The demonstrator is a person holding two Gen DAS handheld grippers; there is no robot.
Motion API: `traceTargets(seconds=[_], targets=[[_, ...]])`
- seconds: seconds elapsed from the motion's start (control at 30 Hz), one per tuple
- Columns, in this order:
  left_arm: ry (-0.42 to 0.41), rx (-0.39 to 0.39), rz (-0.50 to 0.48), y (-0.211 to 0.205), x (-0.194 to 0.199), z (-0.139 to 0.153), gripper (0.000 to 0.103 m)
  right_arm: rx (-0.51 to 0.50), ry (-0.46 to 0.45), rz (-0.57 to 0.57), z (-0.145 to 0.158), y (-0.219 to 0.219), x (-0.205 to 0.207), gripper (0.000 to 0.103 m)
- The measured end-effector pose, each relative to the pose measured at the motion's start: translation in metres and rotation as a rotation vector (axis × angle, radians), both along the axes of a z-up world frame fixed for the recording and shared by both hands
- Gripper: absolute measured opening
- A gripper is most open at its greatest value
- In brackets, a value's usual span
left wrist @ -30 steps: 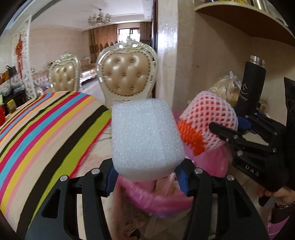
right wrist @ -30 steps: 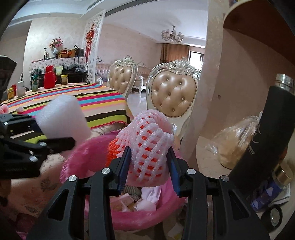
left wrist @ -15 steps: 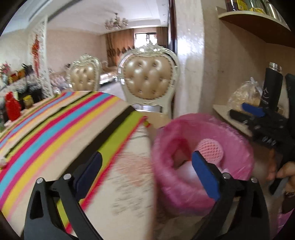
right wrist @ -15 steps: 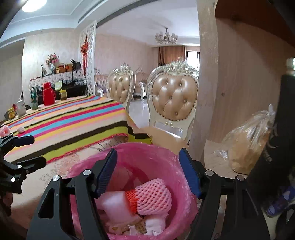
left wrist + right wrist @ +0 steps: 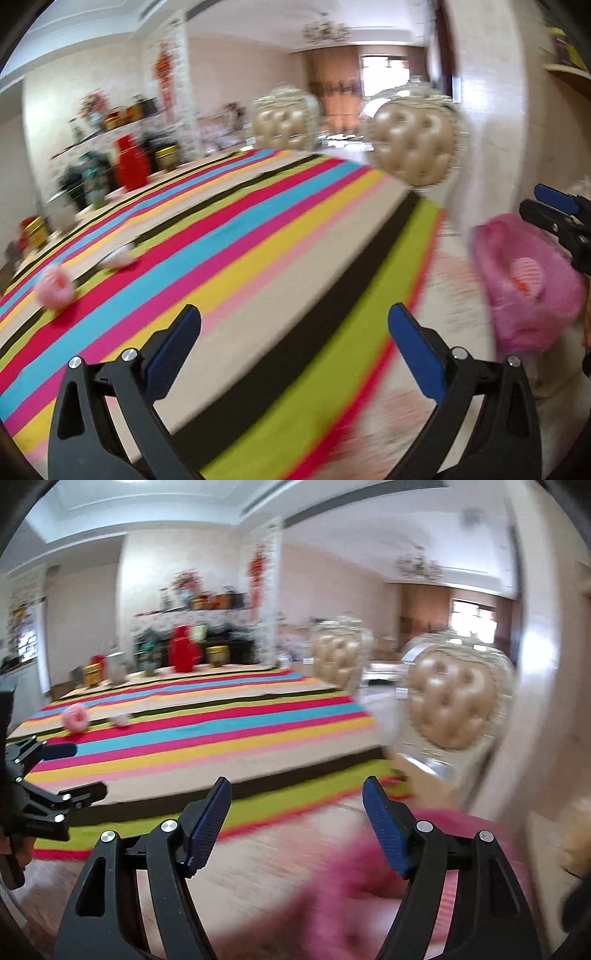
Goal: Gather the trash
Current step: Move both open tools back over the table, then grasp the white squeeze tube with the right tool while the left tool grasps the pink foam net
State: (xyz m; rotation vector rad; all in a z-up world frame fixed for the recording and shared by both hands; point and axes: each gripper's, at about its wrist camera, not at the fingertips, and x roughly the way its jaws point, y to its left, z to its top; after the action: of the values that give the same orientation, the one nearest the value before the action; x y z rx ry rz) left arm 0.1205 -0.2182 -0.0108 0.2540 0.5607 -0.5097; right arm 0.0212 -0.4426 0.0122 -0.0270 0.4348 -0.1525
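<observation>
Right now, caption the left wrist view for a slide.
Empty left gripper over striped tablecloth, pink-lined bin at right.

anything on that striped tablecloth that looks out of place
Yes: two loose bits lie on the striped tablecloth near its far end, apart from the containers lined up there: a pink foam-net fruit sleeve and, just beside it, a small whitish crumpled scrap. Both look like uncollected trash.

Bright daylight from far window [image 5: 384,68]; heavy motion blur both views, worst near pink bin [image 5: 373,882]; fisheye bending, dark corners.
</observation>
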Motion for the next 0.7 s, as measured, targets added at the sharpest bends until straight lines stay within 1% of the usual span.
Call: traceTargets(seconds=[0.1,0.13,0.23,0.4,0.43,0.5,0.57,0.7], targets=[[0.013,0.013,0.09,0.043,0.021,-0.001,0.098,-0.014,0.025,0.104,-0.002,0.049,0.039,0.071],[0.018,0.021,0.141,0.065,0.032,-0.003,0.098,-0.013,0.033,0.13,-0.004,0.062,0.051,0.071],[0.037,0.039,0.265,0.112,0.06,-0.008,0.098,0.003,0.064,0.213,-0.011,0.103,0.093,0.071],[0.089,0.018,0.468,0.191,0.107,-0.013,0.098,0.014,0.131,0.304,-0.022,0.156,0.158,0.071],[0.099,0.019,0.509,0.207,0.121,-0.013,0.098,0.015,0.145,0.32,-0.025,0.166,0.172,0.071],[0.108,0.029,0.563,0.225,0.143,-0.013,0.098,0.031,0.169,0.341,-0.028,0.179,0.195,0.071],[0.124,0.028,0.596,0.238,0.163,-0.013,0.098,0.047,0.204,0.371,-0.031,0.195,0.223,0.071],[0.168,0.004,0.638,0.251,0.204,-0.019,0.098,0.028,0.24,0.411,-0.036,0.22,0.266,0.071]])
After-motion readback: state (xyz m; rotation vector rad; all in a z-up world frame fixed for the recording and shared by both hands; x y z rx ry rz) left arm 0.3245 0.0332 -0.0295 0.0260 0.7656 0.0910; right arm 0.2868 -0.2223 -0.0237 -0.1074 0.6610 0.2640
